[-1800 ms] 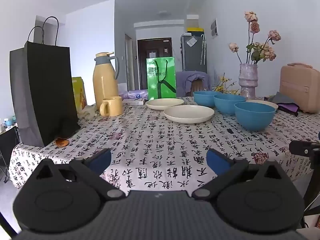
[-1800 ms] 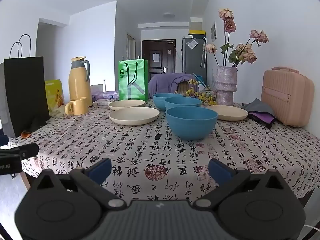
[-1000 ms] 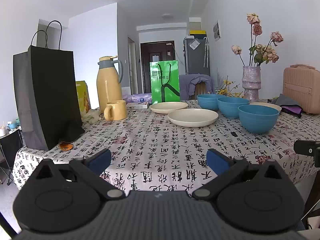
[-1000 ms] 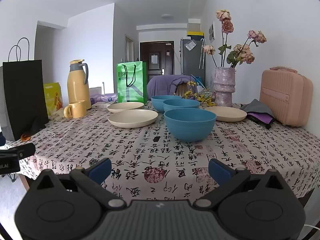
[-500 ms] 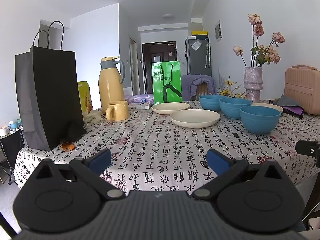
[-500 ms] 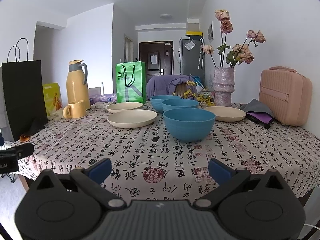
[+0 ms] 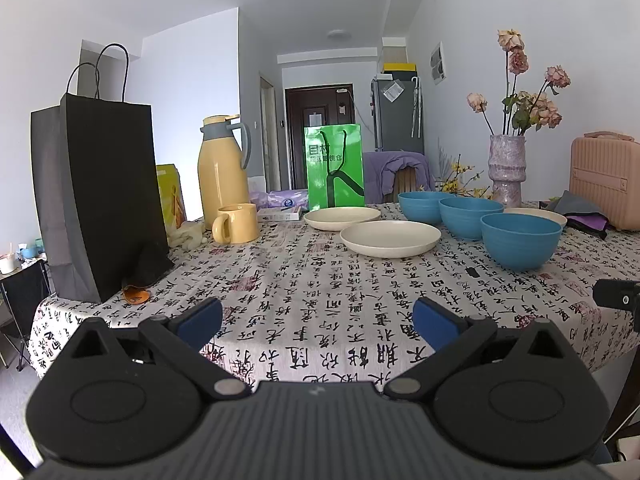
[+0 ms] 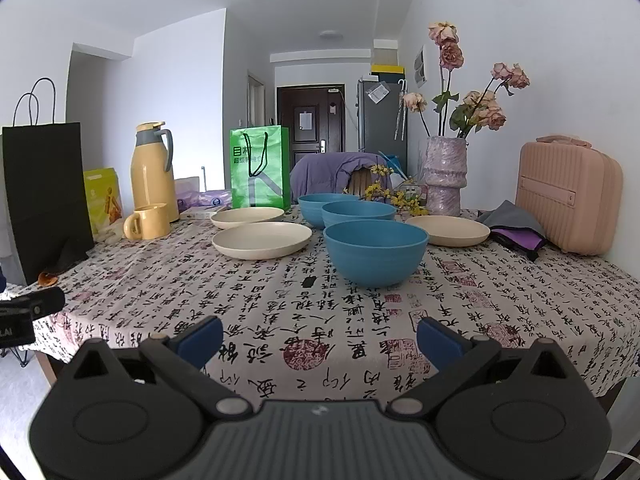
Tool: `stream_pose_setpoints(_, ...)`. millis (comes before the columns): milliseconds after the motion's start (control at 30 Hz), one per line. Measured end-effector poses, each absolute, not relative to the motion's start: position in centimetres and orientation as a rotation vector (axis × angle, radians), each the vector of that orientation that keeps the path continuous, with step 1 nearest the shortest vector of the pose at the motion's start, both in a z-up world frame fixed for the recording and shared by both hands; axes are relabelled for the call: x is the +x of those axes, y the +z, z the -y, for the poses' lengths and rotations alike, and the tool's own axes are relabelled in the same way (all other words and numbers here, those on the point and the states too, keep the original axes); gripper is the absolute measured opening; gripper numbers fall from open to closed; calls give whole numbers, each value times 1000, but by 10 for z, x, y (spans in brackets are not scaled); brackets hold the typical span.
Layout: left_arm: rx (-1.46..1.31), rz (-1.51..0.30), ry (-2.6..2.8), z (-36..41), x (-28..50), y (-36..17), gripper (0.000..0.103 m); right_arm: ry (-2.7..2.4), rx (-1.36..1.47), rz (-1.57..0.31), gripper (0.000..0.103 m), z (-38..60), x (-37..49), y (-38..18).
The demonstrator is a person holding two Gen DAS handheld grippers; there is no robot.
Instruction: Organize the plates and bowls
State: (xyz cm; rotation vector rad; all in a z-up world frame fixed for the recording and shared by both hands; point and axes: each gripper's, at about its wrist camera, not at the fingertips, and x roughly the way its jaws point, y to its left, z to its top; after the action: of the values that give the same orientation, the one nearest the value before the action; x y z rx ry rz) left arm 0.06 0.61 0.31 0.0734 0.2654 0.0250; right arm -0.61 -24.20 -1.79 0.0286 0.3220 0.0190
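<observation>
Three blue bowls stand in a row running away from me: the nearest bowl [image 8: 375, 251] [image 7: 520, 240], a middle bowl [image 8: 359, 213] [image 7: 470, 216] and a far bowl [image 8: 326, 206] [image 7: 424, 206]. Two cream plates lie left of them, the nearer plate [image 8: 262, 240] [image 7: 390, 238] and the farther plate [image 8: 247, 217] [image 7: 342, 218]. A third cream plate [image 8: 448, 230] lies right of the bowls. My left gripper [image 7: 318, 320] and right gripper [image 8: 320, 338] both hang open and empty over the table's near edge, well short of the dishes.
The table [image 8: 280, 312] wears a cloth printed with calligraphy. On its left stand a black paper bag [image 7: 100, 200], a yellow thermos [image 7: 222, 178] and a yellow mug [image 7: 236, 223]. A green bag [image 8: 260, 172], a flower vase [image 8: 444, 176] and a pink case [image 8: 568, 196] line the back and right.
Both views have dipped lower and levelled toward the table, with the dishes now seen more side-on. Both grippers stay open; nothing on the table has moved.
</observation>
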Motion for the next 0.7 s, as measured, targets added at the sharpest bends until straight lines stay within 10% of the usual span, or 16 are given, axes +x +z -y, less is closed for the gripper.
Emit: stream_pose_setpoints(700,75,-268,26,-5,0,3,103,14,32,-333,103,243,-4,-20)
